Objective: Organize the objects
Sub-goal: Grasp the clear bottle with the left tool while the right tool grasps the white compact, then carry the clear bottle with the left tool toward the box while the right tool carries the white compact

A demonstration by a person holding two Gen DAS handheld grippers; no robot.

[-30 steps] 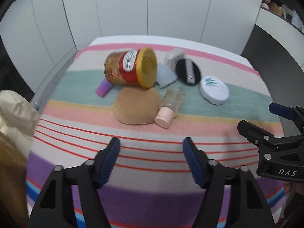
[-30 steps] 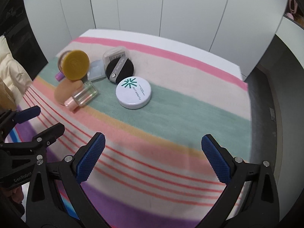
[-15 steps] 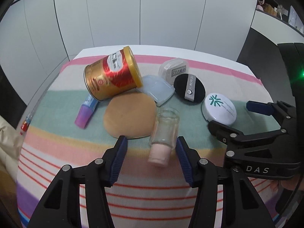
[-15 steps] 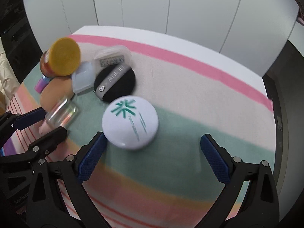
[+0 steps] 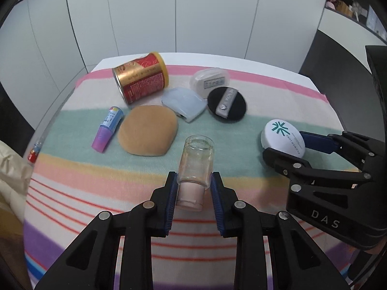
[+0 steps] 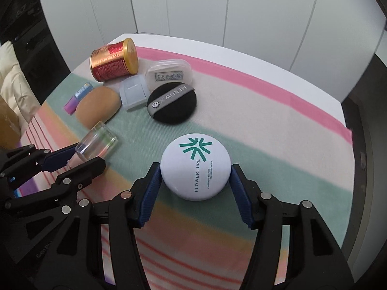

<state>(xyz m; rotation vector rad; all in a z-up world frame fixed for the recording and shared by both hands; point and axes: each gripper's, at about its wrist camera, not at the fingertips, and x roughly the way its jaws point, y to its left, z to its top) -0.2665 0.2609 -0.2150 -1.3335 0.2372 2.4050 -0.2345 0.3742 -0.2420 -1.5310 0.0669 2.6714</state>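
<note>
The tin (image 5: 141,76) looks like glossy metal, the bottle (image 5: 196,160) clear glass. The compact (image 6: 195,166) is smooth white plastic; the striped cloth (image 6: 266,130) looks soft, matt and fuzzy.

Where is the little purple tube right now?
In the left wrist view the purple tube lies at the far left, beside the tan sponge and below the tipped red can.

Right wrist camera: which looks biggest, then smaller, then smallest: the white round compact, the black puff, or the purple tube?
1. White compact, though it sits nearest the camera.
2. Black puff.
3. Purple tube, partly hidden and farthest.
</note>
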